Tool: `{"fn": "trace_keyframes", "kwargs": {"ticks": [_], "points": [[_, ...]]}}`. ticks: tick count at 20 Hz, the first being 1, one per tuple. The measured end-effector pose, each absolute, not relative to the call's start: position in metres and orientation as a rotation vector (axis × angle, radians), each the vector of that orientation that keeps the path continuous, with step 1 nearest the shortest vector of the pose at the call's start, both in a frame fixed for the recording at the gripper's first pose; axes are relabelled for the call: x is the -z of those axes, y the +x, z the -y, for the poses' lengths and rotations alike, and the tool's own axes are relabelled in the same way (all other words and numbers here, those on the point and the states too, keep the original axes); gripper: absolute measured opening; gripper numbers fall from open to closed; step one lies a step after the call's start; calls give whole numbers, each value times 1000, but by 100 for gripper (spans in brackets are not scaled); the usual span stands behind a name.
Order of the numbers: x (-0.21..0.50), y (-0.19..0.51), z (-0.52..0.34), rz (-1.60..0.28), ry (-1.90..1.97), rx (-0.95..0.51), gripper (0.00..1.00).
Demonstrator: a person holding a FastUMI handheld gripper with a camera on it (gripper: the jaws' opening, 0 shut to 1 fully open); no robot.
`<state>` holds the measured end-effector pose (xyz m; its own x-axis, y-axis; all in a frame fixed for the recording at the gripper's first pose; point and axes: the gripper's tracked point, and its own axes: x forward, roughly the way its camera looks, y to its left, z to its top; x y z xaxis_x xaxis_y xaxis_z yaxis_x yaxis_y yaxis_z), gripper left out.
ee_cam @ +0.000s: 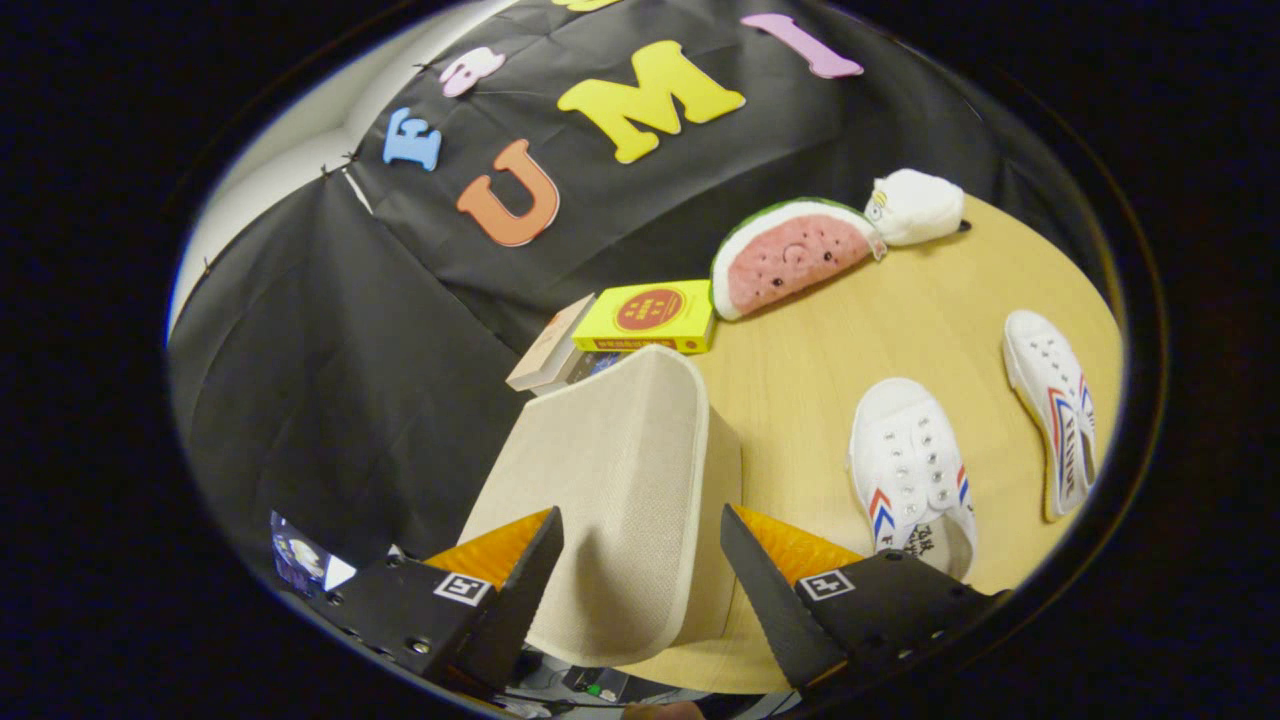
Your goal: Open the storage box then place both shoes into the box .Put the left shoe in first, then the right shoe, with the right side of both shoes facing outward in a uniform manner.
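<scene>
A beige fabric storage box (pixel 620 470) stands at the wooden table's near edge, its lid (pixel 610 520) down over the top. My gripper (pixel 640 540) hovers just above the lid, open wide, and the lid's surface shows in the gap between the fingers without either one pressing on it. Two white slip-on shoes with red and blue side stripes lie on the table to the right of the box. The nearer shoe (pixel 910 470) is just beyond my right finger (pixel 770 590), and the farther shoe (pixel 1052 420) lies further right.
Beyond the box lie a yellow carton (pixel 650 315) and stacked books (pixel 548 350) against the black cloth wall. A watermelon-slice plush (pixel 790 255) and a small white plush (pixel 915 205) sit at the back. Bare tabletop (pixel 860 330) lies between the box and the shoes.
</scene>
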<state>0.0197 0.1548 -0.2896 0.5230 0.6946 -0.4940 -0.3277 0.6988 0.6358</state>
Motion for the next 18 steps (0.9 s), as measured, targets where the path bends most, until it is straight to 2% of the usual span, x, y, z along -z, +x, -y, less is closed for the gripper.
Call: {"fn": "trace_keyframes", "kwargs": {"ticks": [9, 14, 18], "points": [[308, 12, -183, -1043, 864, -749, 94], [286, 5, -179, -1031, 849, -788, 62], [259, 1, -178, -1004, 792, -836, 52]]}}
